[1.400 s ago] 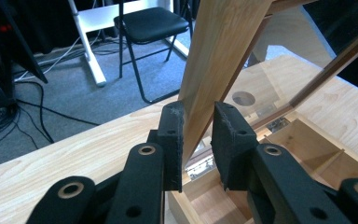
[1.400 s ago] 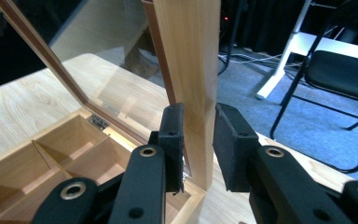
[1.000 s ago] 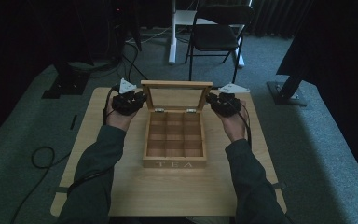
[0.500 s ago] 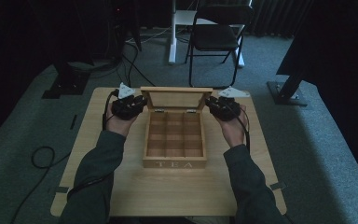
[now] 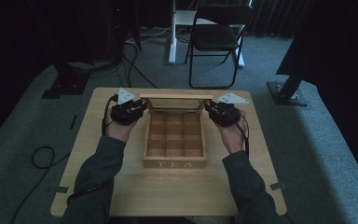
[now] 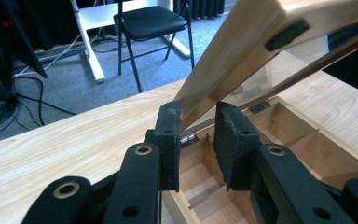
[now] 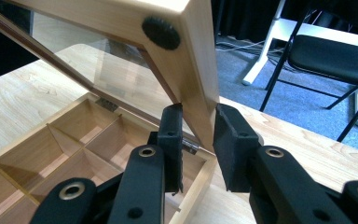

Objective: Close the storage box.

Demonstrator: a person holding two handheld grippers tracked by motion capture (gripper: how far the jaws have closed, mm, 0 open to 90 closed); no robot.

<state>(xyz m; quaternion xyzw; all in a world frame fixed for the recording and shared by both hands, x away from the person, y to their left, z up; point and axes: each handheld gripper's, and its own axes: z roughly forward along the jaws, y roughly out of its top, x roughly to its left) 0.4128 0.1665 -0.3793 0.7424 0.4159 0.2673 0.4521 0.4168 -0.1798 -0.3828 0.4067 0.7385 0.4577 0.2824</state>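
Note:
A wooden tea box (image 5: 175,163) marked TEA stands mid-table, its compartments bare. Its glass-paned lid (image 5: 177,97) stands raised on the far hinges and tilts over the box. My left gripper (image 5: 142,106) holds the lid's left frame edge, my right gripper (image 5: 208,108) the right edge. In the left gripper view the jaws (image 6: 196,135) close on the lid's wooden frame (image 6: 242,51), with the compartments (image 6: 303,140) below. In the right gripper view the jaws (image 7: 198,135) clamp the lid's frame (image 7: 186,56), above the box's compartments (image 7: 51,144).
The light wooden table (image 5: 168,196) has bare room in front of and beside the box. Beyond its far edge stand a black folding chair (image 5: 219,37) and a white desk leg (image 5: 172,32). Stand bases (image 5: 284,93) and cables (image 5: 42,158) lie on the carpet.
The lid has swung from leaning back to more upright, tilting toward the person. Both hands and grippers have moved with it, slightly nearer and inward.

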